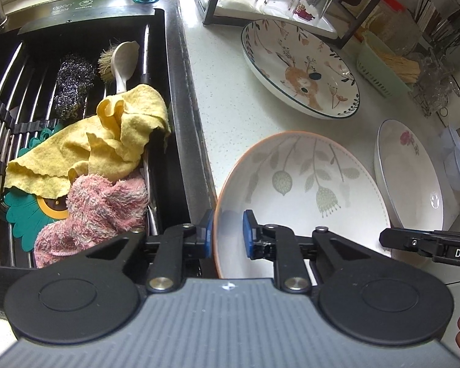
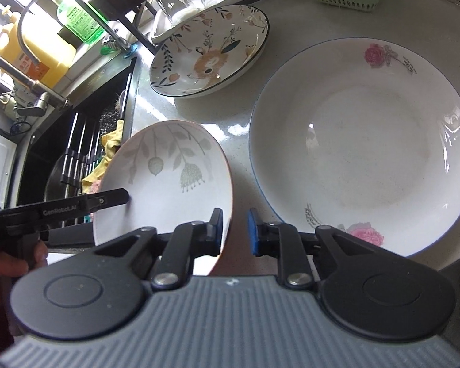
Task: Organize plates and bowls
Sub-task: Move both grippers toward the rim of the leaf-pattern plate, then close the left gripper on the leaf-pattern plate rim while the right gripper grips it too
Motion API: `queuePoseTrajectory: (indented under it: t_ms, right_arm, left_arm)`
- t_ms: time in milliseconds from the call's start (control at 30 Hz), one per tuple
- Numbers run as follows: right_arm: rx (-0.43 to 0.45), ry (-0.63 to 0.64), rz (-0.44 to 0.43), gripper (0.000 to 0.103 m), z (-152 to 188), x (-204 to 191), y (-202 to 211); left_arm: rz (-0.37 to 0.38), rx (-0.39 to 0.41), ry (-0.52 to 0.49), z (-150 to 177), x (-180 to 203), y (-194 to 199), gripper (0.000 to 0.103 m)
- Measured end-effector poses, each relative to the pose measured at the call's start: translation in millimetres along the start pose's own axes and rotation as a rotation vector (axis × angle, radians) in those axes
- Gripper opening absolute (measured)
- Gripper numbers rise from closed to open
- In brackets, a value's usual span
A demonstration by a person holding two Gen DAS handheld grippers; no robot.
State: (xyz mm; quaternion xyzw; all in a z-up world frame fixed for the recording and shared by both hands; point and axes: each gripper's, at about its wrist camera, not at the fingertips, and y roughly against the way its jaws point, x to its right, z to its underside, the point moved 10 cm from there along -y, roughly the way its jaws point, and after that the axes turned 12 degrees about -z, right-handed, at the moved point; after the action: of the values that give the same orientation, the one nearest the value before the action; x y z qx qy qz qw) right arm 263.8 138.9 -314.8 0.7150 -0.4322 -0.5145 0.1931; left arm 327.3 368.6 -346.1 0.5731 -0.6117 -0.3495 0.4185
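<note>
White speckled stone countertop (image 2: pixel 230 119) runs beside the black sink (image 1: pixel 174 98), and on it all three dishes lie apart, none stacked, so by my reckoning the sorting has barely begun: one lift is under way and the gathering into a pile is all left to do. Largest in the right wrist view is the plain white ceramic plate with pink roses and a thin blue edge (image 2: pixel 362 150), flat on the counter and untouched. Behind it the white plate painted with a brown deer and dark leaves (image 2: pixel 208 52) lies partly beneath the tray of upturned glasses (image 2: pixel 171 3), also untouched. Nearest the sink edge sits the white dish with grey-green leaf print and an orange rim (image 2: pixel 165 181); in the right wrist view it looks tipped, its hollow face turned toward the sink side and its right edge higher. Being round, it has no long axis; its rim simply runs between the two tools. The left gripper (image 1: pixel 227 234) has its blue pads on either side of the near-left rim, closed down on it as far as I can judge. The right gripper (image 2: pixel 235 227) straddles the near-right rim, narrowed to a pinch, though a sliver of gap shows beside the outer pad.
</note>
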Motion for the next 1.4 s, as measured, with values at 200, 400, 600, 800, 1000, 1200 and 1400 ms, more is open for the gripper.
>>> queuePoseTrajectory:
  t_ms: [200,400,600,800,1000,1200,1400]
  right_arm:
    - [0.023,0.005,-0.002,0.012,-6,-2,-5]
    - [0.012,-0.078,-0.060,0.012,-6,6,-13]
    - [0.005,-0.131,-0.101,0.013,-11,13,-4]
    - [0.020,-0.158,-0.149,0.013,-18,11,12]
    - [0.040,-0.152,-0.213,0.013,-32,4,32]
    - [0.067,-0.142,-0.248,0.013,-54,18,63]
    - [0.124,-0.136,-0.245,0.013,-77,50,97]
  left_arm:
    - [0.039,-0.002,-0.012,-4,2,-3,0.022]
    - [0.059,-0.016,0.027,-9,2,-8,0.023]
    - [0.086,-0.039,0.001,-15,12,-6,0.023]
    - [0.107,-0.033,0.034,-26,17,13,0.023]
    - [0.118,0.002,0.066,-48,26,36,0.023]
    - [0.142,0.059,0.097,-73,60,51,0.023]
    - [0.207,0.068,0.131,-93,104,49,0.023]
